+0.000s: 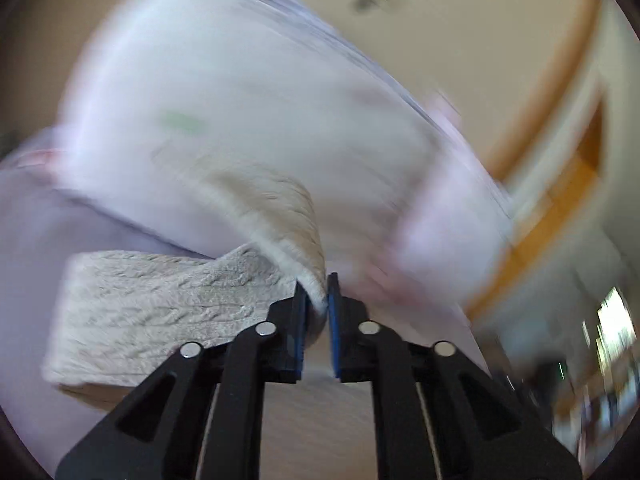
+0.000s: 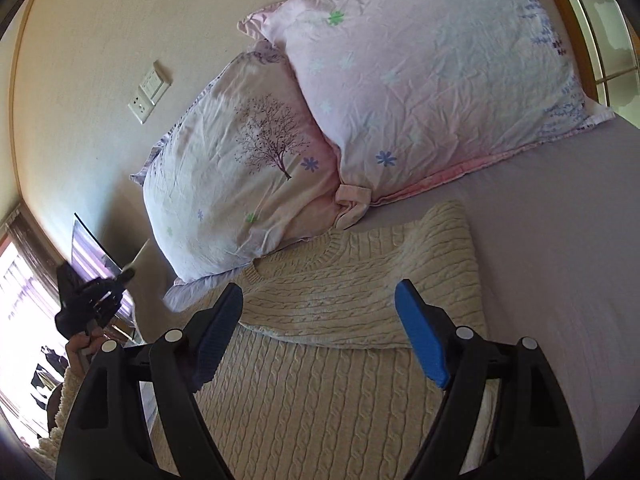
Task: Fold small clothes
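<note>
Cream cable-knit sweater (image 2: 320,360) laid flat on the bed sheet (image 2: 560,280), neckline pointed at the pillows (image 2: 400,80).

Its long axis is run from the right gripper (image 2: 320,328) toward the pillows; one sleeve (image 2: 440,272) is folded across the chest; the right jaws are held wide open above the body, nothing gripped; a fold of the knit is pinched between the nearly closed left gripper (image 1: 318,308) fingers.

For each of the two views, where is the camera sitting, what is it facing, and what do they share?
Left wrist: on the left tool, shut on a cream sweater fold, facing blurred pillows and wall.
Right wrist: on the open right tool above the sweater, facing two pillows and the wall; the person's hand shows at left.
Shared: the sweater and the pillows.
</note>
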`<action>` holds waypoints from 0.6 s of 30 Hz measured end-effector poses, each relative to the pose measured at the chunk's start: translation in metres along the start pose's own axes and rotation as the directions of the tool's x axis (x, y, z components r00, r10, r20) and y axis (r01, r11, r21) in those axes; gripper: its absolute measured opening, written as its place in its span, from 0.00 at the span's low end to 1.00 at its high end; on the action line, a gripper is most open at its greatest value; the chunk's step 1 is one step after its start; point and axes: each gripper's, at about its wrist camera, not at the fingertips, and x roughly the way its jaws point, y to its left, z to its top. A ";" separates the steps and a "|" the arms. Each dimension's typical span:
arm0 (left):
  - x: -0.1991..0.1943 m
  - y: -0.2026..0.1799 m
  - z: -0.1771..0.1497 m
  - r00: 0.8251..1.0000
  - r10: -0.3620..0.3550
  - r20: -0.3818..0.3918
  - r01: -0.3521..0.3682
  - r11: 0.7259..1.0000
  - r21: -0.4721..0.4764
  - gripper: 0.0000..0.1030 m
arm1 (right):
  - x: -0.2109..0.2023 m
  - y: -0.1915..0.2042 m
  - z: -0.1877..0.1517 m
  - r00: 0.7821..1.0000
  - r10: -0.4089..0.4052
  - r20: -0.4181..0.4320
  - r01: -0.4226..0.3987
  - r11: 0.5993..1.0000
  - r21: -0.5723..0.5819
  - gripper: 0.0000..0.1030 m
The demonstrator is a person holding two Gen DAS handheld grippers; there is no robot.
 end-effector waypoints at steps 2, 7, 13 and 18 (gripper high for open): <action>0.047 -0.057 -0.028 0.984 -0.066 -0.165 0.092 0.984 0.150 0.41 | -0.006 -0.006 -0.005 1.000 -0.004 -0.012 0.004 1.000 0.021 0.78; 0.033 -0.070 -0.070 0.977 -0.014 -0.211 0.071 0.962 0.265 0.54 | -0.051 -0.016 -0.024 1.000 -0.013 -0.010 0.013 1.000 -0.018 0.78; -0.078 -0.009 -0.108 0.976 -0.008 -0.218 0.047 0.983 0.177 0.67 | -0.100 -0.028 -0.070 0.988 0.114 -0.102 -0.116 0.993 -0.015 0.78; -0.164 0.021 -0.179 0.967 -0.031 -0.252 0.061 0.992 0.111 0.73 | -0.138 -0.031 -0.125 0.949 0.221 -0.225 -0.228 0.974 -0.008 0.78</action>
